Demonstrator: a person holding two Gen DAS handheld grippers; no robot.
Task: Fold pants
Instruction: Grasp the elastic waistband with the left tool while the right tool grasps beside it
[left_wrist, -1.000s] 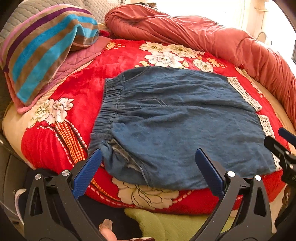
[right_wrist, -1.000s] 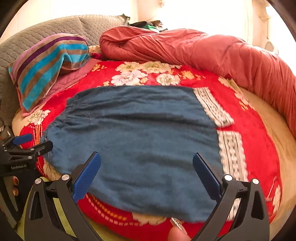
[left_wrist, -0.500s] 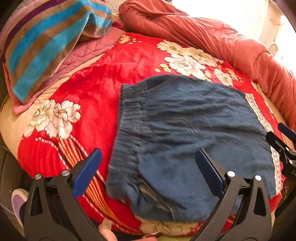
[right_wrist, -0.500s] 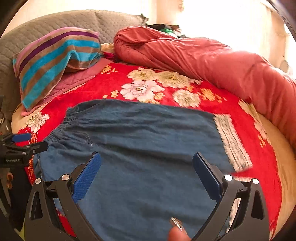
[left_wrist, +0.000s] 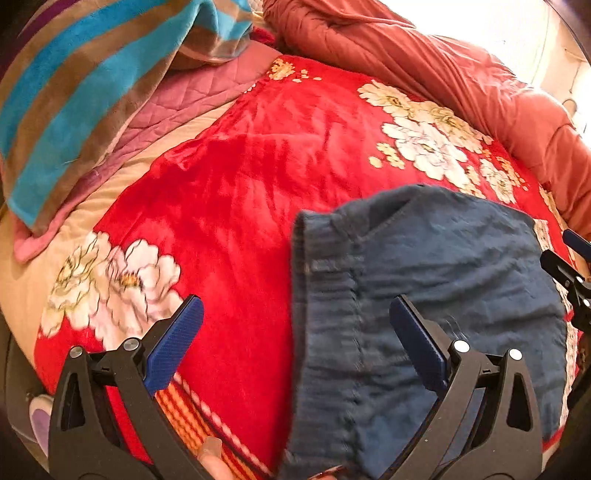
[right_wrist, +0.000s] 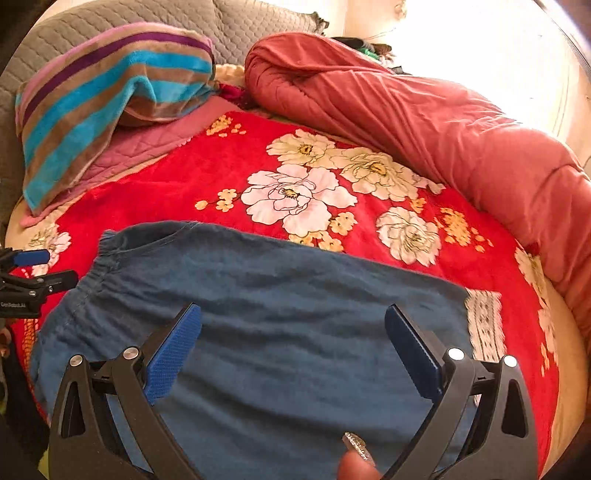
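The blue denim pants lie folded flat on a red floral blanket, elastic waistband to the left. My left gripper is open, hovering low over the waistband edge with nothing between its fingers. In the right wrist view the pants fill the near field, and my right gripper hangs open above their middle. The left gripper shows at that view's left edge beside the waistband. The right gripper shows at the left wrist view's right edge.
A striped blue-brown towel over a pillow sits at the back left. A rolled rust-red quilt runs along the back and right side. A grey quilted headboard is behind. A fingertip shows at the bottom.
Both grippers have moved forward and lower over the bed, so the pants look closer. The left gripper has shifted towards the waistband edge. Both stay open.
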